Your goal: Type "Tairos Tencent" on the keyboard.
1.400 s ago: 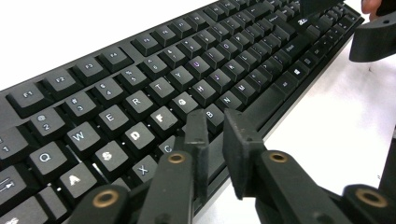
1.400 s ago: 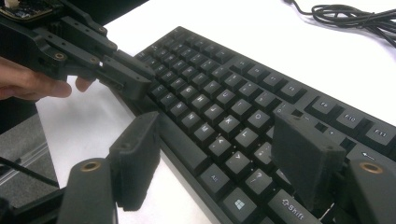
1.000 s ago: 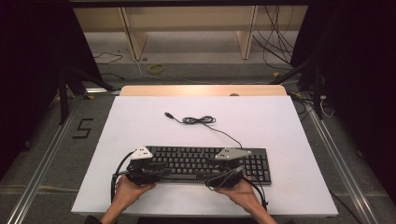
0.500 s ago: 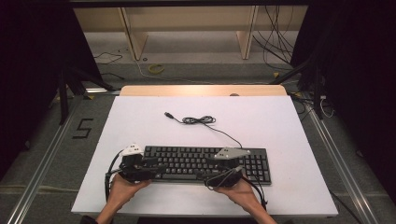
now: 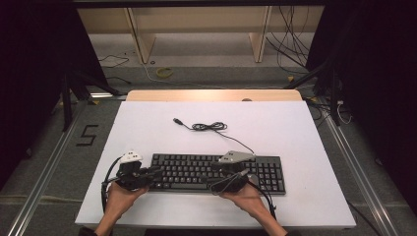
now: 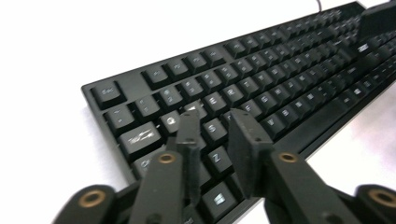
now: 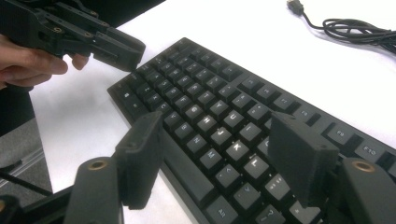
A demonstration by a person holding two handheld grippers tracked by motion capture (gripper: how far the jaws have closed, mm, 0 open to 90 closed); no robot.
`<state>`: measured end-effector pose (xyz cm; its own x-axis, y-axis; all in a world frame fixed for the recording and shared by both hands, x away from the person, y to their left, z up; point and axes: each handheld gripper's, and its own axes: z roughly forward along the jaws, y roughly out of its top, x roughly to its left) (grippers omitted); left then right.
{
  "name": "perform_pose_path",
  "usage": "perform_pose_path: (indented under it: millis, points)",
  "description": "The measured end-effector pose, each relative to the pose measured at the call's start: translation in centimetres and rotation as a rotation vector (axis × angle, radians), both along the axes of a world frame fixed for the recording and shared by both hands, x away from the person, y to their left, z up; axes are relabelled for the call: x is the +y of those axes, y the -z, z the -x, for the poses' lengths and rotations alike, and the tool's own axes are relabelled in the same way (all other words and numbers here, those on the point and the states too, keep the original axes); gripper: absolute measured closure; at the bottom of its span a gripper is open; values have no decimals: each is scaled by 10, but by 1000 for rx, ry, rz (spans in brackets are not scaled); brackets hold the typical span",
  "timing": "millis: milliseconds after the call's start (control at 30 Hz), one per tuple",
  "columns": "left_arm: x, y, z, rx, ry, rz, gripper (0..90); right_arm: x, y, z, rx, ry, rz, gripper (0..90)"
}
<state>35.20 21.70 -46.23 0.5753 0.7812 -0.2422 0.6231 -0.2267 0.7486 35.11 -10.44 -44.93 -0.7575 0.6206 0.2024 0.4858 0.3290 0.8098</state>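
A black keyboard (image 5: 216, 172) lies along the near side of the white table (image 5: 275, 128). My left gripper (image 5: 156, 171) hovers over its left end, above the Q and A keys (image 6: 215, 116). Its jaws have just been closing and stand open by a narrow gap, with nothing between them. My right gripper (image 5: 215, 176) sits over the middle of the keyboard (image 7: 210, 107), pointing left. Its jaws (image 7: 224, 126) have just been closing a little and remain wide open and empty. The left gripper (image 7: 133, 56) also appears at the far end of the keyboard in the right gripper view.
The keyboard's cable (image 5: 209, 127) lies coiled on the table beyond it, its USB plug (image 5: 175, 120) loose. A wooden strip (image 5: 211, 95) edges the table's far side. Metal rails (image 5: 44, 172) run along the floor on both sides.
The left gripper has moved left along the keyboard to its left end. The right gripper has stayed in place.
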Motion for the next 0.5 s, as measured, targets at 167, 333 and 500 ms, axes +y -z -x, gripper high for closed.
perform_pose_path:
  millis: [167,333,500]
  points:
    - [1,2,0,15,-5,-30,797,4,-1,-3,1,-3,10,439]
    - [0,3,0,30,-1,-51,846,9,-2,-9,-1,-7,14,531]
    - [0,4,0,39,7,-61,891,16,-1,-16,4,1,32,656]
